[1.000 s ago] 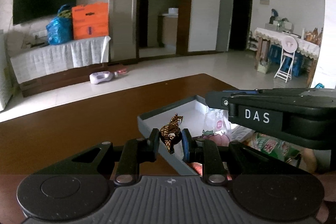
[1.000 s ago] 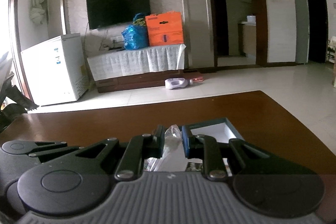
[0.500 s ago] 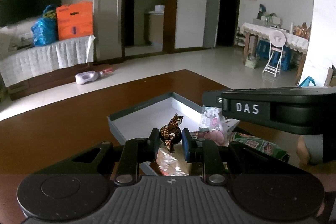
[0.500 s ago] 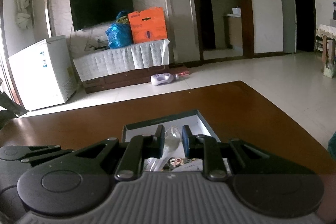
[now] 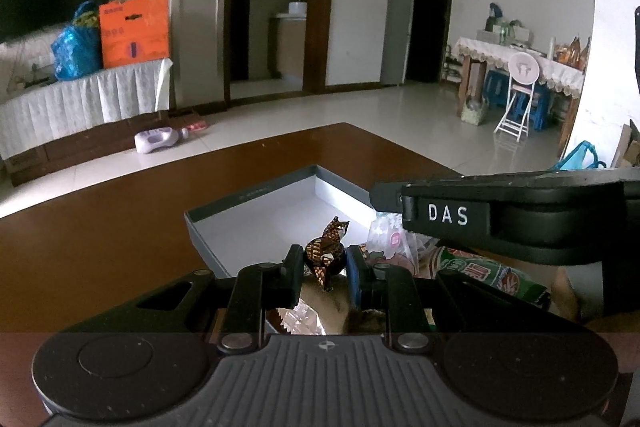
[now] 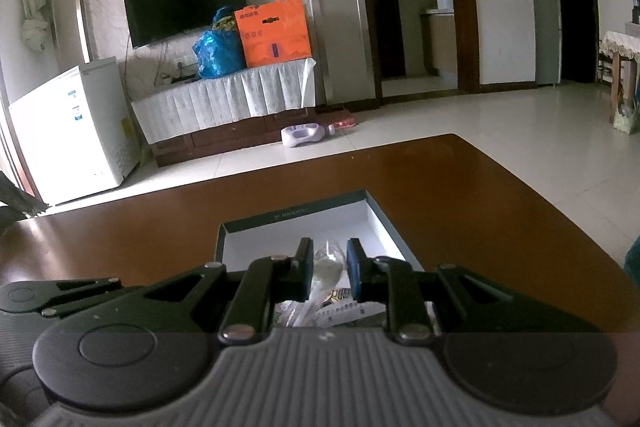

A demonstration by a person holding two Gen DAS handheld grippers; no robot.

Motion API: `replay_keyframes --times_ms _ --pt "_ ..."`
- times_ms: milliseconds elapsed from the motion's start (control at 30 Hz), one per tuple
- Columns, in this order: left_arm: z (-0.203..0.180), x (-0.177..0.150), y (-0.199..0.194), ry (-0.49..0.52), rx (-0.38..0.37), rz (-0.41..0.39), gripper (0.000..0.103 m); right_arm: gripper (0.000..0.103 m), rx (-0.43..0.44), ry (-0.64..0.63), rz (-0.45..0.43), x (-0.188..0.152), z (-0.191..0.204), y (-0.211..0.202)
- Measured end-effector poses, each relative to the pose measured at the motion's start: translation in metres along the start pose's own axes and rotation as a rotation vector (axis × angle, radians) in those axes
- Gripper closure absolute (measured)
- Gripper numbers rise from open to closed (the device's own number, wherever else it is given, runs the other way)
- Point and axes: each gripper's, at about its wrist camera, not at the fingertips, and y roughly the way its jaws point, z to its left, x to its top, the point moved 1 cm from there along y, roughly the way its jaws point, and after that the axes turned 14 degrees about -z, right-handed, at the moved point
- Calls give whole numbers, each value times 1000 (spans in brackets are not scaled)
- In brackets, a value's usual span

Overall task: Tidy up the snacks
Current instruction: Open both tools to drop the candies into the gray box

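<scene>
A shallow grey box (image 5: pixel 256 193) with a white inside lies on the brown table; it also shows in the right wrist view as the box (image 6: pixel 296 213). My left gripper (image 5: pixel 323 263) is shut on a brown-and-gold wrapped candy (image 5: pixel 326 253), held above the box's near part. My right gripper (image 6: pixel 328 263) is shut on a clear plastic snack packet (image 6: pixel 326 267) over the same box. From the left wrist view the right gripper's body (image 5: pixel 500 215) crosses over the box's right side, above a pink-printed packet (image 5: pixel 390 241) and a green packet (image 5: pixel 488 273).
The brown table (image 6: pixel 460 187) ends at a far edge with tiled floor beyond. More wrapped snacks (image 6: pixel 340 309) lie in the box under my right gripper. A white freezer (image 6: pixel 68 131), a draped TV stand and a white folding chair (image 5: pixel 516 99) stand far off.
Both grippers have come forward and a little down over the box with their snacks still held. More of the box's white inside and the packets in it now show.
</scene>
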Motion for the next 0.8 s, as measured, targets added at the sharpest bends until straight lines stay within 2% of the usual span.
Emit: replay_keyframes --times_ms 467,567,600,800 --pt "0 -4 7 0 -9 6 78 85 -6 -17 50 -1 10 35" --pt "-1 -7 7 -9 -12 -1 67 85 -6 -12 64 -3 9 41" --pt "-1 -8 7 -12 -10 -2 57 85 -6 -12 67 -3 9 42" --pt "0 -10 8 -21 -6 -2 49 83 -10 11 78 -1 6 47"
